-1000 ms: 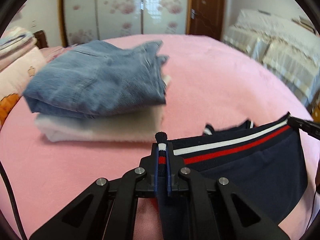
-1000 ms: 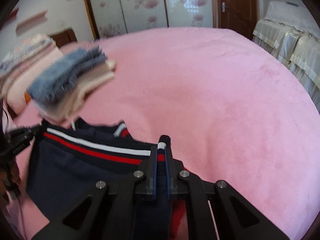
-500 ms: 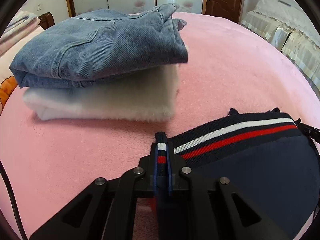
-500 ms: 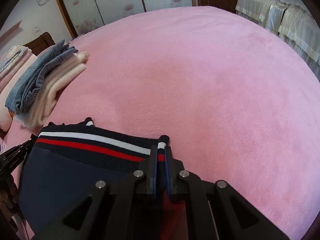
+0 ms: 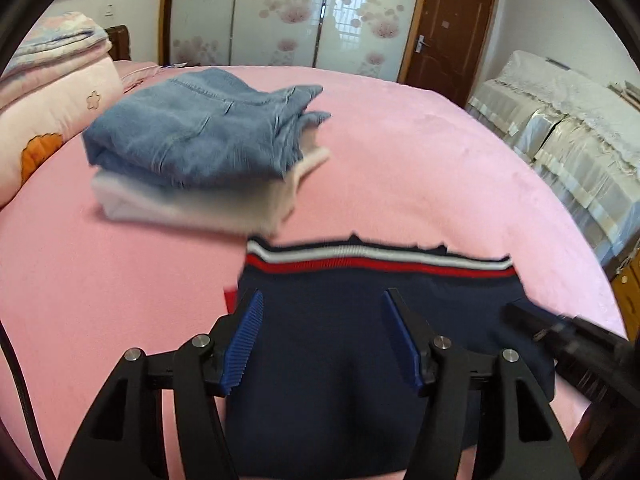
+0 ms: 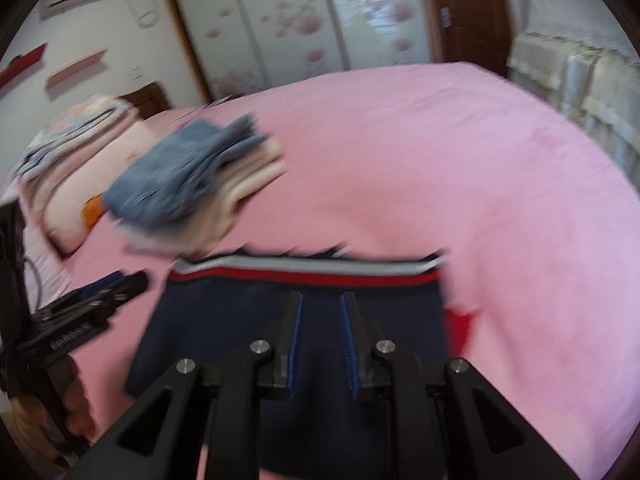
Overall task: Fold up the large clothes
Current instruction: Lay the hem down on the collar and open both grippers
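On pink bed (image 5: 420, 168) — navy garment (image 5: 360, 360) beneath both parted claws (image 5: 322, 340) (image 6: 320, 340).

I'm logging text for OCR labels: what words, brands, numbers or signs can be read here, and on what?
None can be read.
The left gripper body carries one line of pale lettering in the right wrist view, too blurred to read.
The navy garment shows only stripes, no lettering.

navy sweater (image 5: 352, 344) | folded flat | striped hem far edge
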`<state>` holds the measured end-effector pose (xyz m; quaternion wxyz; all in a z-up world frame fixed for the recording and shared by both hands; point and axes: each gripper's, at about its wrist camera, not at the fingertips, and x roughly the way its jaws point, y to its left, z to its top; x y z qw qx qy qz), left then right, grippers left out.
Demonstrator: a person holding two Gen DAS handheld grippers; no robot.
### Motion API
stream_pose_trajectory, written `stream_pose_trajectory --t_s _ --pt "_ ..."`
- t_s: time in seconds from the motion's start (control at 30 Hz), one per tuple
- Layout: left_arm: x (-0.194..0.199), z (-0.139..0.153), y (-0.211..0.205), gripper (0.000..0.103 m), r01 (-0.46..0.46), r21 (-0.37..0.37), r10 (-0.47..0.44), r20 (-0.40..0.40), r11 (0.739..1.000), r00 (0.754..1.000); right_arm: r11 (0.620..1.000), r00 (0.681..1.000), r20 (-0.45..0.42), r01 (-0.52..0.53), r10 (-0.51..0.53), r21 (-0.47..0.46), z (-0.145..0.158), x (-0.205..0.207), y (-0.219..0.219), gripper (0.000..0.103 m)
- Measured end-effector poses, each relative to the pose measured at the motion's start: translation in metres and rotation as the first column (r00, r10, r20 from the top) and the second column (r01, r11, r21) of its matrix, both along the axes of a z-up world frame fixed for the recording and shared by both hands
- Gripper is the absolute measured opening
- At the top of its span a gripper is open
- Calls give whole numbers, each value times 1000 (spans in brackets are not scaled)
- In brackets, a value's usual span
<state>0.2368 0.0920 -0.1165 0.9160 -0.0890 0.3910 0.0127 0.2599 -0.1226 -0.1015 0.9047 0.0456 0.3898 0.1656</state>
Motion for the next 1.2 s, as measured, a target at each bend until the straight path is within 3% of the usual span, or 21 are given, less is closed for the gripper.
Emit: stream_pose_trajectory --t_s 0.13,0.17,0.23,0.3,0.37,0.43,0.57,0.87,1.1,1.2 --pt "-16 -42 -3 60 -67 102 77 -90 993 993 998 998 -47 -42 40 -46 -34 -11 27 19" --pt "-18 -50 2 61 -79 105 91 -115 991 989 998 998 -58 -37 33 -59 -42 -11 26 14" --pt "-25 -64 21 67 -101 47 106 -130 994 986 996 998 -53 -18 14 -82 -53 -15 13 0" --pt "-31 -68 35 68 -111 -20 108 -129 994 986 996 1000 -30 5 -8 -87 -56 -19 -5 0" --pt "-34 -70 38 69 -118 -9 116 -127 993 985 996 999 5 33 -33 -88 -50 -24 -22 0" --pt "-36 -71 37 69 -116 -3 115 -122 993 986 981 993 48 113 -107 -154 -48 -28 -32 0" --pt "-36 -76 32 70 -113 17 114 -108 993 988 982 988 -5 156 -157 -106 -59 -23 -62 0" --pt "-32 -69 36 71 -116 3 116 -115 993 987 975 980 -1 198 -199 -97 -64 -25 -60 0" --pt "-31 -48 32 72 -110 0 108 -208 994 972 977 977 -38 206 -208 -48 -48 -31 -59 3" --pt "-42 -31 29 75 -104 -17 97 -229 994 969 980 978 -54 201 -201 -13 -36 -40 -55 10"
